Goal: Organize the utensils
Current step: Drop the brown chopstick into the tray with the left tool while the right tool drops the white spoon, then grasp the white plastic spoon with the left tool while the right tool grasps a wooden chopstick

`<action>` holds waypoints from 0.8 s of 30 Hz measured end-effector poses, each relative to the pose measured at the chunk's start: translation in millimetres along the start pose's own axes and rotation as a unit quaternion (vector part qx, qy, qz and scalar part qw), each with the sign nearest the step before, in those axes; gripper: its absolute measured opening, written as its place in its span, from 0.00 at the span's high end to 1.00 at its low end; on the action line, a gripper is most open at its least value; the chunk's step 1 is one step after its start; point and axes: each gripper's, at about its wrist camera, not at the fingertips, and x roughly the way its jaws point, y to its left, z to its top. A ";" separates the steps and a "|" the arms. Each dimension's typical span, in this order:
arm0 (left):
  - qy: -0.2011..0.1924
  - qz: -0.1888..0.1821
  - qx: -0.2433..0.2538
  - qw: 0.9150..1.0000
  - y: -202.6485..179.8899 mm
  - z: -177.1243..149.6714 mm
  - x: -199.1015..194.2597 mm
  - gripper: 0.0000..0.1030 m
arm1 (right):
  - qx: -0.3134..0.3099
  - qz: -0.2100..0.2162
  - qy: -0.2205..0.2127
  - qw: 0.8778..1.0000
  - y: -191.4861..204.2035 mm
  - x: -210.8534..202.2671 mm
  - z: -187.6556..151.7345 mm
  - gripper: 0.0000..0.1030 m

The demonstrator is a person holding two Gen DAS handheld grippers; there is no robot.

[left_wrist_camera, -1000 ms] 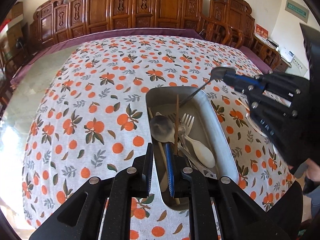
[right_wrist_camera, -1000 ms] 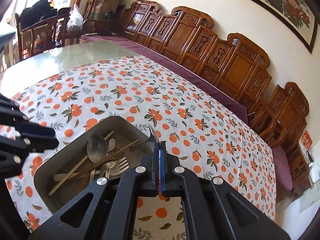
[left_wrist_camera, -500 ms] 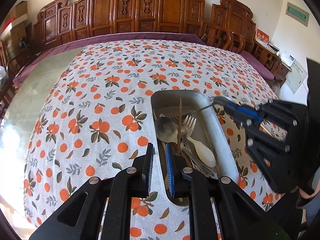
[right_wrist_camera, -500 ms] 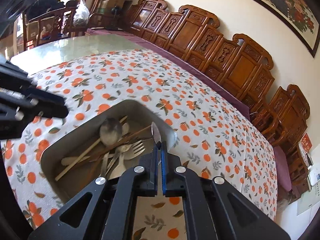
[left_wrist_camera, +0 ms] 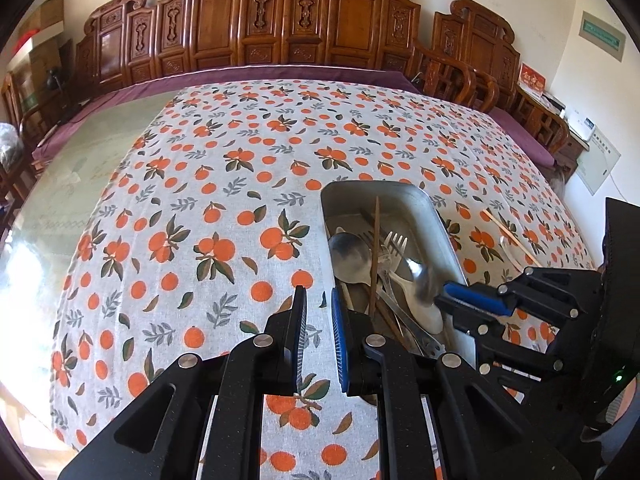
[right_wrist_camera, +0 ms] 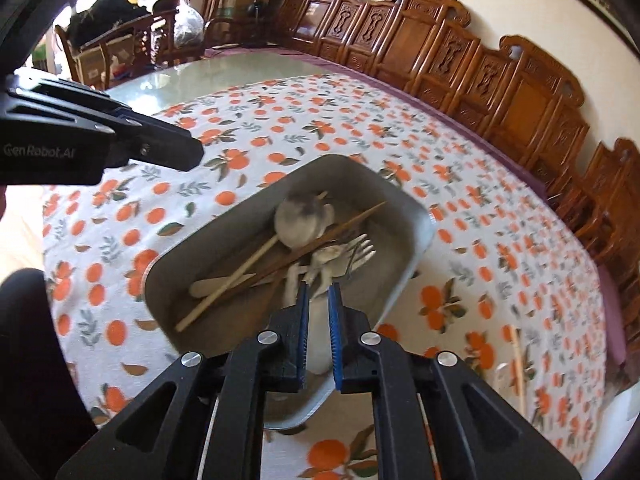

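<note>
Utensils [left_wrist_camera: 376, 264] lie jumbled in the metal tray [left_wrist_camera: 442, 232]; both claws parted, empty.

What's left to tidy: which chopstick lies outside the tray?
The pale chopstick on the cloth right of the tray; the rest lie inside it.

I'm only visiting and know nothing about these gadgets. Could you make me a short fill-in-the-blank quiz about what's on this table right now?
1. The tablecloth is printed with leaves and ___.
2. The left claw and the right claw both have their jaws standing ___.
3. One wooden chopstick lies on the cloth, ___ the metal tray that holds the other utensils.

Missing words: oranges; open; outside
</note>
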 end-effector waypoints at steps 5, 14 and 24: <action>-0.001 -0.002 0.001 1.000 -3.0 -0.6 -1.0 0.89 | 0.025 0.036 0.003 0.999 -4.8 -3.2 -1.1 0.89; -0.006 -0.007 0.006 1.000 -20.8 -2.7 -0.2 0.82 | 0.068 0.099 -0.022 0.993 -29.5 -30.4 -5.0 0.84; -0.013 -0.007 0.009 1.000 -33.4 -3.2 -4.7 0.73 | 0.093 0.105 -0.035 0.989 -57.0 -48.0 -18.4 0.83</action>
